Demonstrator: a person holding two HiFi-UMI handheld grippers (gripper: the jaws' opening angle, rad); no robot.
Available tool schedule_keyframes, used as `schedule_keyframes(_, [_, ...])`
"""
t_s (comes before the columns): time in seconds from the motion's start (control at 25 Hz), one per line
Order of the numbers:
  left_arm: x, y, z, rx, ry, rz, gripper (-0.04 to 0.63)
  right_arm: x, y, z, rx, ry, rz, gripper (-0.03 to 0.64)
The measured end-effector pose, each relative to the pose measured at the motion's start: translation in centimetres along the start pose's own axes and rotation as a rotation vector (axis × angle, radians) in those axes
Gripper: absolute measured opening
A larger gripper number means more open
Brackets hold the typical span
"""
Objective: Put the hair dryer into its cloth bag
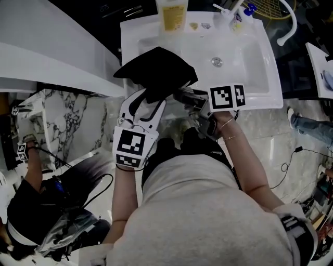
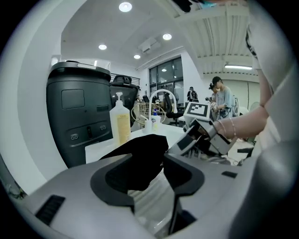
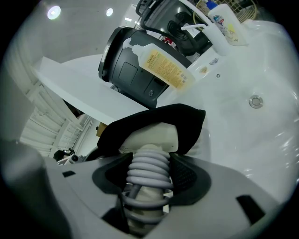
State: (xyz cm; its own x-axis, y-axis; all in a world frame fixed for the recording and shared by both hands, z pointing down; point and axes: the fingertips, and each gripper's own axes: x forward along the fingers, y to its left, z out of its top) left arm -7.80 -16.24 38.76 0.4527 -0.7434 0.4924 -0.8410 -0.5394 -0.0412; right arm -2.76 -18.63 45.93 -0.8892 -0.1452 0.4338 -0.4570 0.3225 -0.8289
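Left gripper (image 2: 152, 177), jaws apart, has the edge of the black cloth bag (image 1: 156, 70) loose between them, over the near-left rim of the sink (image 1: 250, 62). Right gripper (image 3: 149, 179) clamps the cord-wrapped handle of the hair dryer (image 3: 152, 135), whose white body sits partly inside the bag. The sink's bare bowl spreads right, with a bottle (image 1: 173, 15) at the far edge.

Hair dryer (image 3: 153, 134) head hidden inside cloth bag (image 1: 156, 70); pump bottle (image 1: 173, 14) cut off by top edge.

The head view looks steeply down on the left gripper (image 1: 144, 100) and right gripper (image 1: 185, 96). Both gripper views face the black cloth bag (image 1: 156, 67) close ahead, shared by all three.
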Motion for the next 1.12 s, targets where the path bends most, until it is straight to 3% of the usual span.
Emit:
schedule_keyframes(0.16, [-0.3,0.1,-2.1,0.060,0.058,0.019,0.262,-0.3,0.1,0.1,0.025,-0.016,0.011,0.242])
schedule_keyframes(0.28, [0.2,1.5,-4.1,0.101,0.116,0.095,0.259,-0.2,0.2,0.1,0.016,-0.015,0.009,0.242])
schedule_keyframes(0.32, [0.2,1.9,-4.2,0.099,0.113,0.113,0.244,-0.1,0.3,0.0,0.011,-0.012,0.007,0.242])
schedule_keyframes(0.4, [0.2,2.0,-3.7,0.080,0.089,0.118,0.053,0.2,0.5,-0.1,0.010,-0.011,0.005,0.242])
schedule_keyframes(0.44, [0.3,1.6,-3.5,0.068,0.088,0.098,0.020,0.2,0.5,-0.1,0.011,-0.012,0.003,0.242])
schedule_keyframes(0.64, [0.6,-2.2,-4.9,-0.024,0.134,-0.085,0.011,0.9,-0.3,0.0,-0.010,-0.007,-0.063,0.244])
schedule_keyframes(0.84, [0.3,-6.2,-6.6,-0.063,0.174,-0.217,0.011,2.1,-2.2,-0.7,-0.154,0.081,-0.221,0.244])
schedule_keyframes(1.0, [-0.6,-7.0,-8.1,-0.095,0.209,-0.245,0.011,2.9,-4.1,-1.5,-0.274,0.162,-0.340,0.245])
schedule_keyframes(1.12, [-1.0,-6.2,-9.2,-0.118,0.229,-0.206,0.011,3.2,-5.2,-2.1,-0.342,0.213,-0.416,0.245])
